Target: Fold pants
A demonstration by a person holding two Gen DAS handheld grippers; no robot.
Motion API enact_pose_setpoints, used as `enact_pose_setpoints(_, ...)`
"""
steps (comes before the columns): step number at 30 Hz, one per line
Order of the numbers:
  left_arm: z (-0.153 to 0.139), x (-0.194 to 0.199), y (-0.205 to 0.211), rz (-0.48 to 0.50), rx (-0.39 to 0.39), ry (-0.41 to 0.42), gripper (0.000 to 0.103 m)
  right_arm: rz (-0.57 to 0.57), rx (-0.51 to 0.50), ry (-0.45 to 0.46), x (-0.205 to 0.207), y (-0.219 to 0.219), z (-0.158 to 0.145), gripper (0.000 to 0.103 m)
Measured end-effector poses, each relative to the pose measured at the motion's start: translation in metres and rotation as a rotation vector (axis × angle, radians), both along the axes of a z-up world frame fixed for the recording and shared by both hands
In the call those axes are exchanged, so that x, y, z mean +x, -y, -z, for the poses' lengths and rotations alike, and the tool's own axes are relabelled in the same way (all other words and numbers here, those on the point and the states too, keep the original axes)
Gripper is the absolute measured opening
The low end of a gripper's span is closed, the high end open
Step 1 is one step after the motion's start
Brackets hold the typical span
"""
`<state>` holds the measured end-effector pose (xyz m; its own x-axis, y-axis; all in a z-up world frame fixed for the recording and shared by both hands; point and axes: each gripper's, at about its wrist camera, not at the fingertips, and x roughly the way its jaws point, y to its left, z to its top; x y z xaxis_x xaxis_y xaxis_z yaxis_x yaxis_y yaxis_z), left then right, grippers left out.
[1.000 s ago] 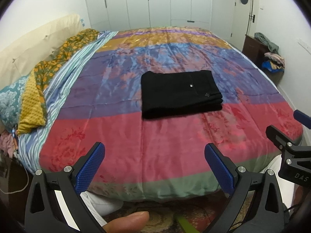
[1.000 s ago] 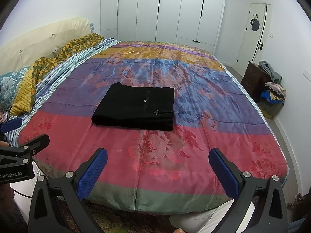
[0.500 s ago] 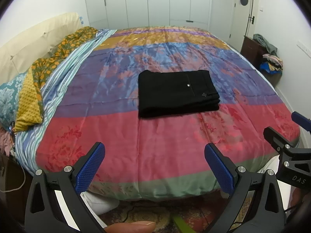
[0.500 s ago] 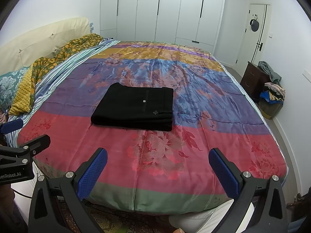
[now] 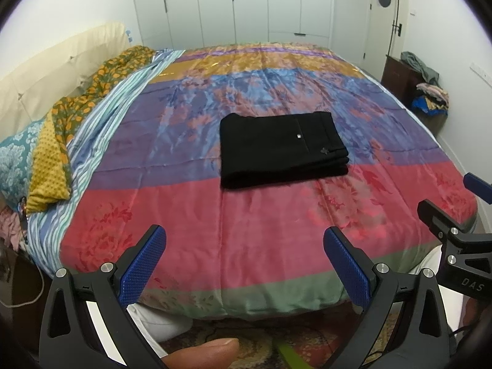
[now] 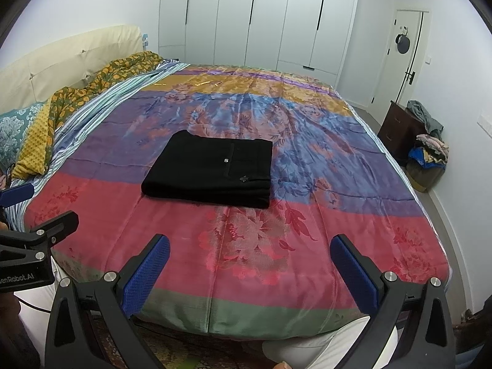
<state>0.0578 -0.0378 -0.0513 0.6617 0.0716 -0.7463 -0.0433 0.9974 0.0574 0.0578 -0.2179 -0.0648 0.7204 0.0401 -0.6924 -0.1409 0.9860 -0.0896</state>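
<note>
Black pants (image 5: 281, 149) lie folded flat mid-bed (image 5: 215, 233), at 12 o'clock from both tools. Left gripper (image 5: 244, 256) and right gripper (image 6: 250, 264) gape wide, holding nothing. Leave the neat stack alone, I think.

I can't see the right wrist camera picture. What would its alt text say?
Black pants, folded into a neat rectangle, lie on a bed's colourful striped floral quilt. In the foreground, the right gripper is open and empty, its blue-padded fingers over the quilt's near edge, and part of the left gripper shows at the left. White wardrobes stand behind the bed.
</note>
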Motion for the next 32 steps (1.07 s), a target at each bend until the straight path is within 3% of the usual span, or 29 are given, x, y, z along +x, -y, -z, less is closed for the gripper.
enact_pose_setpoints(32, 0.0018, 0.0003, -0.0050, -0.009, -0.043, -0.009, 0.102, 0.000, 0.001, -0.013, 0.0003, -0.0002, 0.0016, 0.103)
